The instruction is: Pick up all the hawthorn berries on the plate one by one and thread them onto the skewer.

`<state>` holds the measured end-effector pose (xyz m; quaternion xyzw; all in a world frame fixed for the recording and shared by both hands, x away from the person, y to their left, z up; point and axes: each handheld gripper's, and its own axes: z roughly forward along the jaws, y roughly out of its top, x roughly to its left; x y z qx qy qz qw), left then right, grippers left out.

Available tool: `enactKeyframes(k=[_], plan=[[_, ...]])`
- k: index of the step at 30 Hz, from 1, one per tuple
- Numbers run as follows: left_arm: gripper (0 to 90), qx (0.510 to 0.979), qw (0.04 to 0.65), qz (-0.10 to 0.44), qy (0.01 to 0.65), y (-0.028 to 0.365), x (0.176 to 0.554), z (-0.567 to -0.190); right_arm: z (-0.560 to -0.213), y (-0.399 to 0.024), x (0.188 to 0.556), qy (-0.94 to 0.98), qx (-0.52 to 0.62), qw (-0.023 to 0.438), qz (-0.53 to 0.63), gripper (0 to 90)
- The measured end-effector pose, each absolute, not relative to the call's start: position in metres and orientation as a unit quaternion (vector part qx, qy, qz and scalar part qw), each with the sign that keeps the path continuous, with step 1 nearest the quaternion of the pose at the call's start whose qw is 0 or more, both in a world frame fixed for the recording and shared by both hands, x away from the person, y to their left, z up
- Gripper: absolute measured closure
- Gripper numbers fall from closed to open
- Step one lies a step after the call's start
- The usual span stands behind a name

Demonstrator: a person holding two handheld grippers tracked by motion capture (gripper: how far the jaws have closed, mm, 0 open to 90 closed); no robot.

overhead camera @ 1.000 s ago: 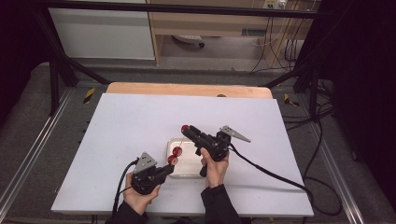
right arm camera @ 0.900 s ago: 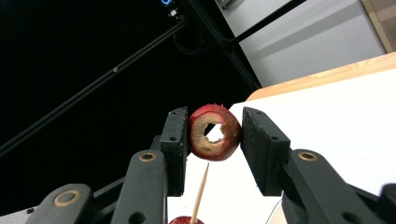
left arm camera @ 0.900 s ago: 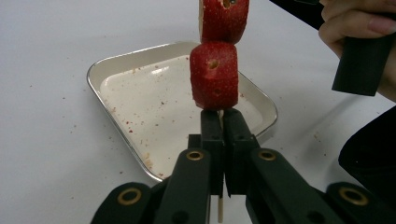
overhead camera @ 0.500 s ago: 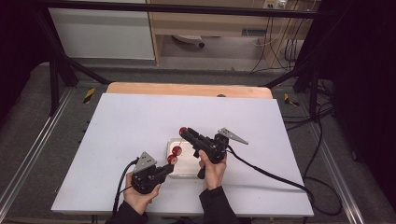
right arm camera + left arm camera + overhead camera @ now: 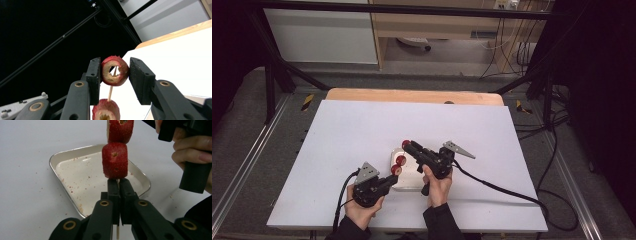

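Note:
My left gripper [image 5: 393,173] [image 5: 117,181] is shut on a thin wooden skewer [image 5: 117,233] that points up and away from it. Two red fruit pieces [image 5: 115,161] [image 5: 401,160] are threaded on the skewer just past the jaws, above a white metal tray [image 5: 62,160] [image 5: 409,184]. My right gripper [image 5: 407,145] [image 5: 115,68] is shut on a third red ring-shaped piece [image 5: 108,72] at the skewer's far end. The skewer tip [image 5: 114,71] shows inside that piece's hole, and another threaded piece [image 5: 106,110] sits below it.
The tray lies on a white table top [image 5: 362,130] with a wooden strip [image 5: 412,96] along the far edge. Red crumbs speckle the tray floor [image 5: 82,177]. The right hand [image 5: 190,152] is close beside the skewer. Cables [image 5: 502,187] trail off the table's right side.
The right gripper with its red piece has eased slightly down toward the skewer. The left gripper and the two threaded pieces have kept still.

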<state>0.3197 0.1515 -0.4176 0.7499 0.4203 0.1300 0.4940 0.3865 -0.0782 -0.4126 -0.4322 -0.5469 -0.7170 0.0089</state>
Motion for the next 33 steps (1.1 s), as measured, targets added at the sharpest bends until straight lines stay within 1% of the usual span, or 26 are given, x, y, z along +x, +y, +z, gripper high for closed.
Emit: enactKeyframes(k=[7,13,15,24,33], plan=[[88.1,0.748,0.494,0.131,0.423,0.152,0.322,-0.418,-0.421,-0.073,0.382,-0.554,-0.434,0.025,-0.71,62.9],[88.2,0.753,0.49,0.128,0.421,0.152,0.323,-0.421,-0.422,-0.073,0.381,-0.563,-0.434,0.022,-0.703,62.6],[88.1,0.753,0.49,0.127,0.421,0.153,0.323,-0.421,-0.421,-0.074,0.381,-0.572,-0.431,0.014,-0.698,61.2],[88.1,0.755,0.482,0.133,0.424,0.161,0.326,-0.424,-0.416,-0.08,0.383,-0.627,-0.419,-0.026,-0.656,35.6],[88.1,0.761,0.474,0.136,0.421,0.167,0.328,-0.426,-0.409,-0.098,0.389,-0.696,-0.402,-0.068,-0.591,15.5]])
